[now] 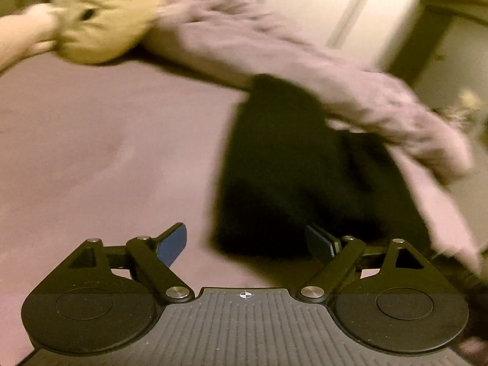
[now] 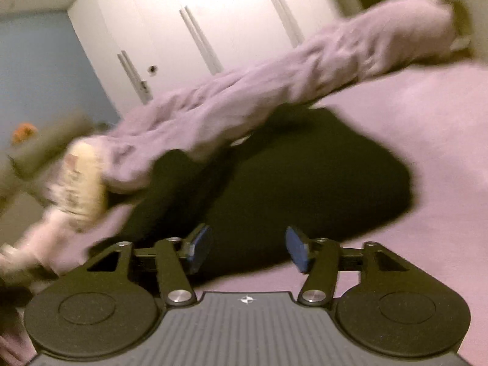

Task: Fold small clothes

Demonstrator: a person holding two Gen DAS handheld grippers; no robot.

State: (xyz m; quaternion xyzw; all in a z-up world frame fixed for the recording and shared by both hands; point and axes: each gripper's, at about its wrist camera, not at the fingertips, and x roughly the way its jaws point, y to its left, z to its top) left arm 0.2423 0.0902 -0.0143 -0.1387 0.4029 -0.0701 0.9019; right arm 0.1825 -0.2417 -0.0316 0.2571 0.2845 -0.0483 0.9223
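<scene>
While the pink bedsheet (image 1: 91, 152) is lying flat, I am seeing the black garment (image 2: 305, 183) resting on it beside the bunched duvet (image 2: 274, 85); left gripper (image 1: 248, 244) and right gripper (image 2: 248, 248) are hovering over the garment, jaws apart, empty.

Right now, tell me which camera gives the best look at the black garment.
The right wrist view: the black garment fills its middle, with most of its outline showing on the purple bed sheet. In the left wrist view the garment sits right of centre, its far right part covered by the bunched purple blanket.
</scene>
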